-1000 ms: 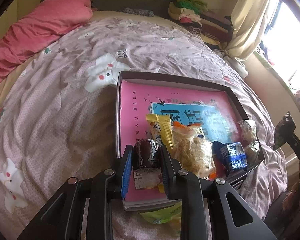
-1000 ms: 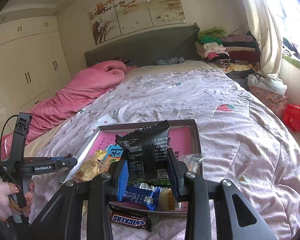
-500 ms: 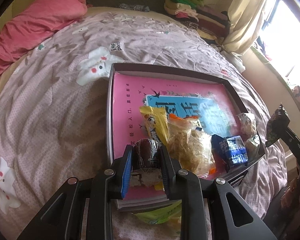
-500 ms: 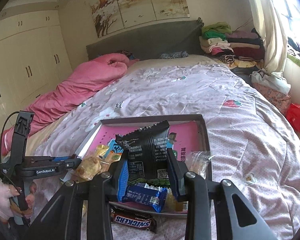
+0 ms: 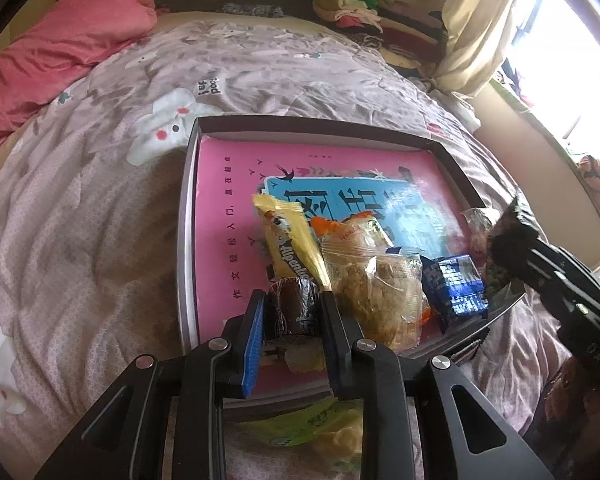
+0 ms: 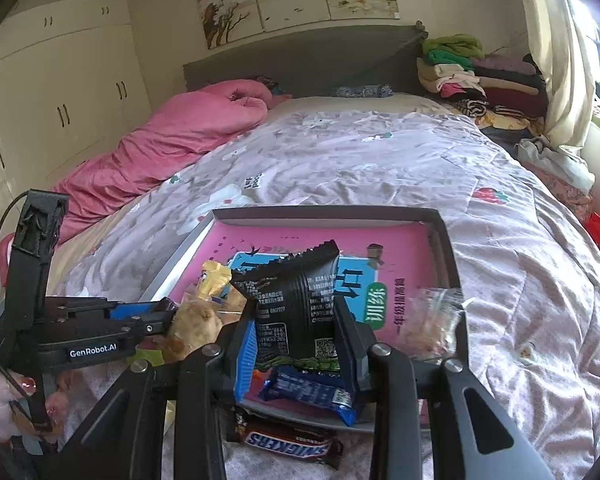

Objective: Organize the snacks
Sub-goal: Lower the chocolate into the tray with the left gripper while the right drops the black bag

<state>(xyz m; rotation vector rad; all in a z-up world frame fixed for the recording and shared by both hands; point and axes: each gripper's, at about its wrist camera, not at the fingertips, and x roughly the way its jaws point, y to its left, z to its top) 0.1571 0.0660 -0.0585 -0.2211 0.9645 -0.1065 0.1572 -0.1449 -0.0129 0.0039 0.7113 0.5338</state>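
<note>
A shallow dark box point(image 5: 186, 240) point(image 6: 446, 248) lined with a pink and blue book lies on the bed. My left gripper point(image 5: 292, 312) is shut on a small dark brown wrapped snack point(image 5: 294, 306), held over the box's near left corner. My right gripper point(image 6: 294, 332) is shut on a black snack bag point(image 6: 296, 292), held over the box's near edge; it shows at the right of the left wrist view point(image 5: 512, 236). In the box lie a yellow packet point(image 5: 290, 240), a clear bag of brown snack point(image 5: 374, 288), a blue bar point(image 5: 458, 286) point(image 6: 312, 394) and a clear packet point(image 6: 432, 320).
A Snickers bar point(image 6: 288, 444) and a green packet point(image 5: 300, 426) lie on the quilt just before the box. A pink duvet point(image 5: 60, 52) is heaped at the far left. Folded clothes point(image 6: 472, 76) are stacked at the far right by the curtain.
Both grippers have moved forward and lower over the box with their snacks still held. The right gripper has come closer to the box's right side.
</note>
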